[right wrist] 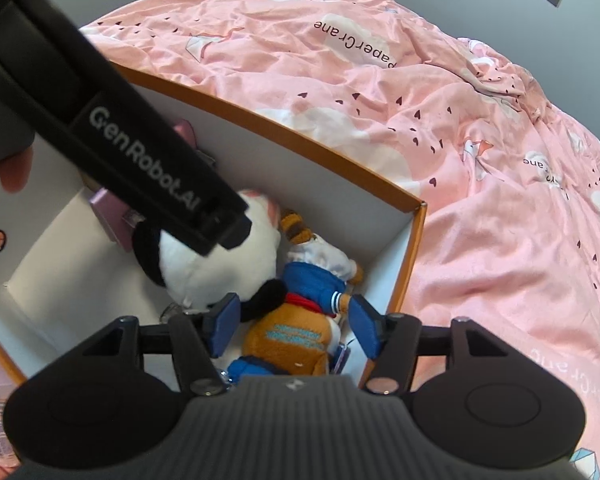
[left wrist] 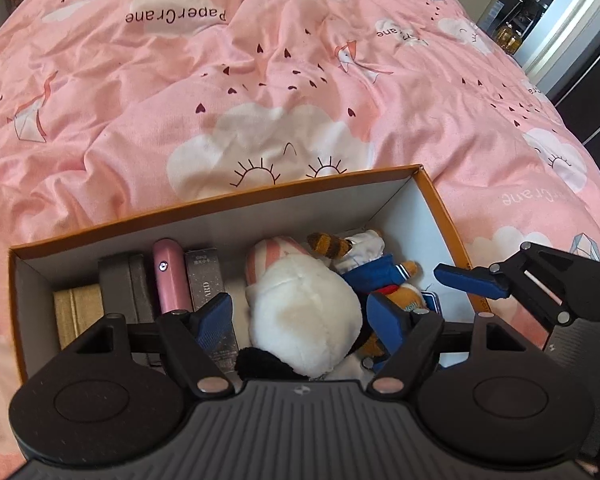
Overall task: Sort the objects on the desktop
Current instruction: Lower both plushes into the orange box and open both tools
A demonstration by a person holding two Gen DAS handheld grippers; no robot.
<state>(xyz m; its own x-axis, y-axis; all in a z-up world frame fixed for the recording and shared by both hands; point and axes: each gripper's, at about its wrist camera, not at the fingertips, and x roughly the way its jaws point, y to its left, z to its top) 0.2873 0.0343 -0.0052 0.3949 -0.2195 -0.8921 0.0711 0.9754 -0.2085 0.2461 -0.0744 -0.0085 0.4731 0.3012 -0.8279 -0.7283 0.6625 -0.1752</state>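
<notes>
An open box (left wrist: 236, 196), orange outside and white inside, lies on the pink bedding. At its left stand a tan case (left wrist: 78, 308), a grey case (left wrist: 126, 284), a pink tube (left wrist: 171, 280) and a dark carton (left wrist: 208, 276), side by side. To their right lie a white plush (left wrist: 300, 308) and, touching it, a brown plush (right wrist: 296, 336) in blue and white clothes.

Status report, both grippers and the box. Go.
Left gripper open over the white plush. Right gripper open, astride the brown plush, not gripping. Both plushes in the orange box. Nothing in the way.
</notes>
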